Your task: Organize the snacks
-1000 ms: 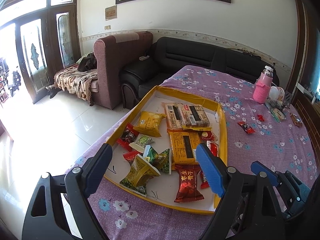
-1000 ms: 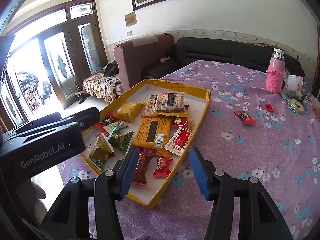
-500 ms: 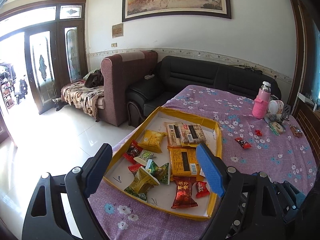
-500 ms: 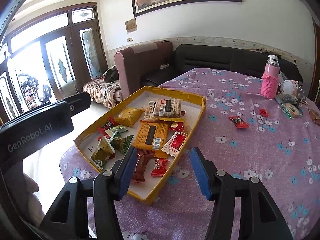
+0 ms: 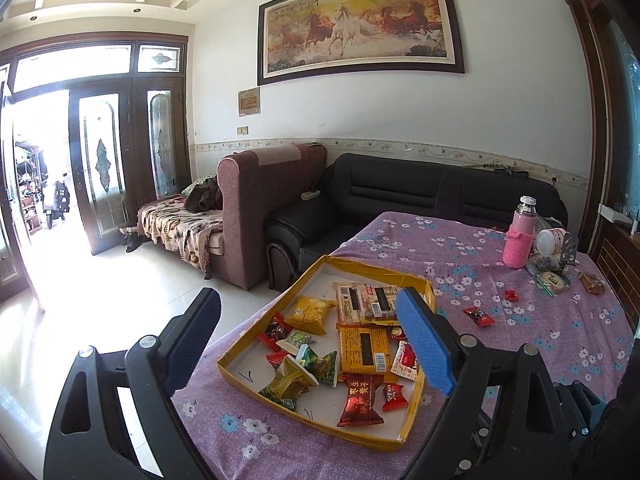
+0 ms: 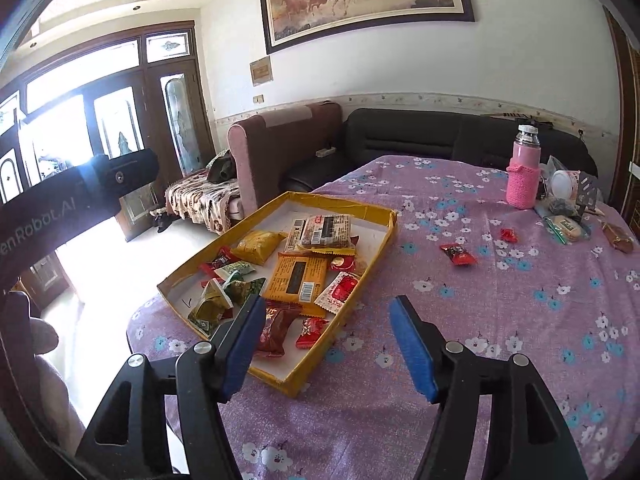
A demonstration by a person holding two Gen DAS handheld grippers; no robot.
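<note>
Currently you hold both tools above the near edge of the counter (image 6: 500,320), which is covered with a purple floral cloth. Left hand-held gripper (image 5: 316,340): jaws wide apart, nothing between them. Right hand-held gripper (image 6: 328,344): jaws apart and just been opening further, nothing between them.

The snacks lie in a shallow yellow-rimmed tray (image 6: 380,240) at the counter's left edge. Contents include a yellow pillow pack (image 6: 258,246), an orange flat pack (image 6: 298,276) with a dark label and a barcode, two clear-wrapped bars (image 6: 324,230) with barcodes, green triangular packs (image 5: 316,364) and a dark red pack (image 5: 360,400) with gold Chinese characters. Its wording is too small to read with confidence.

Outside the tray, a red-and-black candy (image 6: 458,254) and a small red candy (image 6: 509,235) lie loose on the cloth, well apart from the tray. A pink-sleeved bottle (image 6: 524,174) stands upright at the far right.

View differences: the right wrist view alone shows the left tool's black body (image 6: 60,208) with the partial marking "enRobot.AI". The left wrist view alone shows the full horse painting (image 5: 360,28), with Chinese calligraphy at its upper right.
</note>
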